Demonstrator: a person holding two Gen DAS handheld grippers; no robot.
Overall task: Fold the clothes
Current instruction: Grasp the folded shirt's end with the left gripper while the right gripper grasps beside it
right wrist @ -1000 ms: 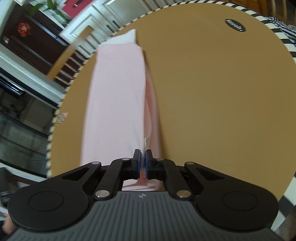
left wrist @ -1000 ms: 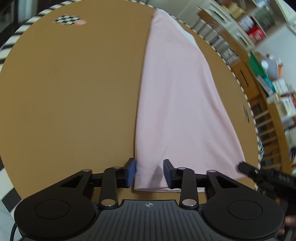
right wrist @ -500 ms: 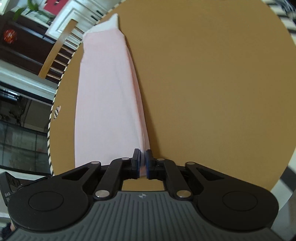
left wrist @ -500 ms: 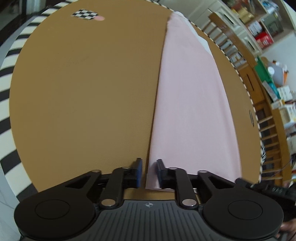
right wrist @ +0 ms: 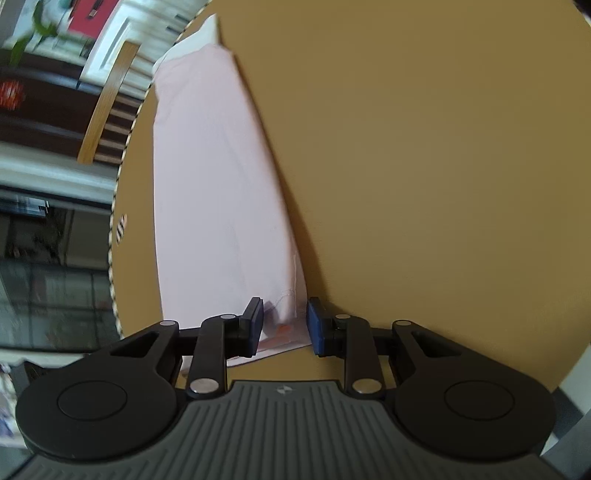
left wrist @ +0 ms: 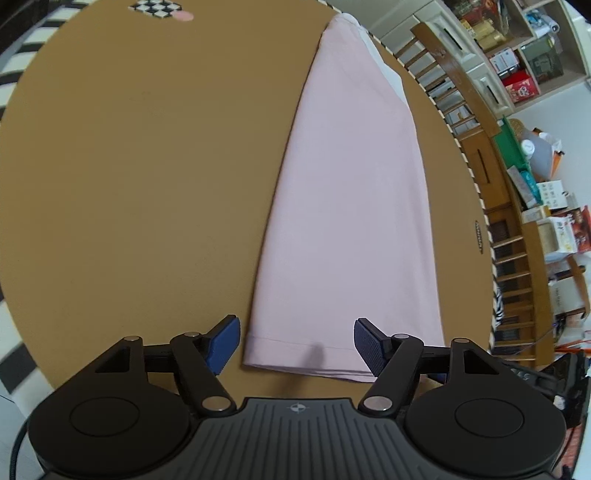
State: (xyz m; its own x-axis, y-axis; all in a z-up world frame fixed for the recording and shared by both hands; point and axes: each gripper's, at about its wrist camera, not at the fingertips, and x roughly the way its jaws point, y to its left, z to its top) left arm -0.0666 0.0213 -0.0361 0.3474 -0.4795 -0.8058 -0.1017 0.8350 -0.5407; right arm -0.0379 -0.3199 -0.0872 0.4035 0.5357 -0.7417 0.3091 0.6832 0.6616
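A pale pink garment (left wrist: 351, 206) lies folded into a long narrow strip on the round brown table (left wrist: 129, 166). Its near hem lies between the fingers of my left gripper (left wrist: 296, 347), whose jaws are opening wide; the blue pads stand clear of the cloth. In the right wrist view the same pink garment (right wrist: 218, 192) runs away from the camera. Its near right corner sits between the fingers of my right gripper (right wrist: 284, 325), whose jaws are opening, with gaps between pads and cloth. A white inner layer shows at the far end.
The table has a striped rim (left wrist: 476, 184). A checkered marker (left wrist: 157, 6) lies at its far edge. Wooden chairs (left wrist: 450, 85) and cluttered shelves (left wrist: 517, 55) stand beyond the table on the right. A wooden chair back (right wrist: 107, 99) stands past the table's left edge.
Both grippers have let go of the pink garment's near end. The left jaws spread wide, the right jaws parted from fully shut. The cloth now lies flat on the table.
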